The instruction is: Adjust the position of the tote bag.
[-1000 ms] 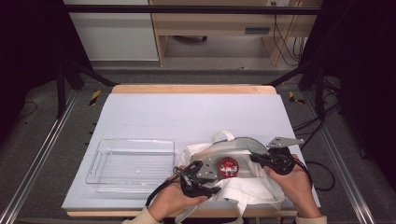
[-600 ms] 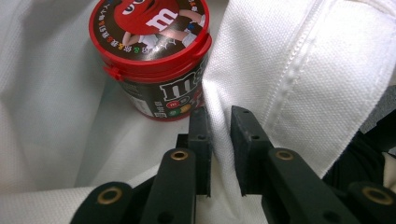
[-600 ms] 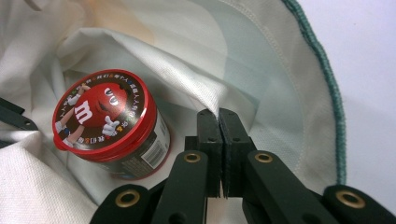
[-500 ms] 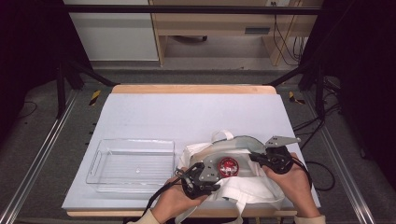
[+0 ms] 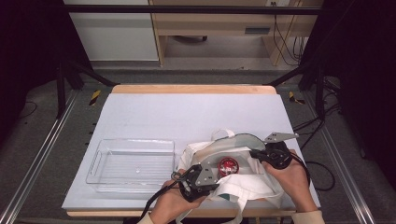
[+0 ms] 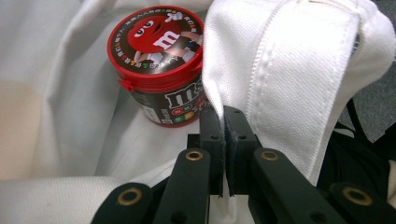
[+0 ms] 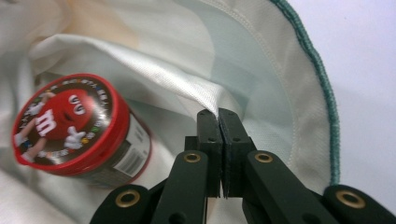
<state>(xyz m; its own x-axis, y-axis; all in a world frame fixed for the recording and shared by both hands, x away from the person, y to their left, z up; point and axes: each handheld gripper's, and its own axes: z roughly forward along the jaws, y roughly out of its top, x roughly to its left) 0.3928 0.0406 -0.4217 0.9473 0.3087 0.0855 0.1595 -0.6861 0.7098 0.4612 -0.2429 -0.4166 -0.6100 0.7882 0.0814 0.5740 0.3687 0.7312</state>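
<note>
At the near right of the desk [image 5: 196, 116], by its front edge, lies a white cloth bag [image 5: 243, 184], rumpled and spread open, its mouth held apart from two sides. The fabric is a plain woven white with stitched hems; a broad white strap [image 6: 299, 70] with a double row of stitching folds over beside the left gripper [image 5: 198, 179], and a dull green piping [image 7: 322, 88] runs along the curved rim of a pale, slightly greenish panel on the far side. Inside the bag rests a small round candy tub [image 5: 228, 166], dark-bodied with a glossy red lid that carries a cartoon red candy figure and a white letter m; in the right gripper view it lies tilted with a barcode label showing on its side, and in the left gripper view it stands just behind the jaws, near but apart from them. The left gripper has just been closing, and its jaws now stand pressed together on an edge of the bag's cloth, just beside the strap. The right gripper [image 5: 261, 155] is likewise clamped tight, pinching a fold of the bag's cloth at the other side of the opening. To the left of the bag, well apart from both hands, a clear plastic tray [image 5: 100, 161] sits flat on the desk.
</note>
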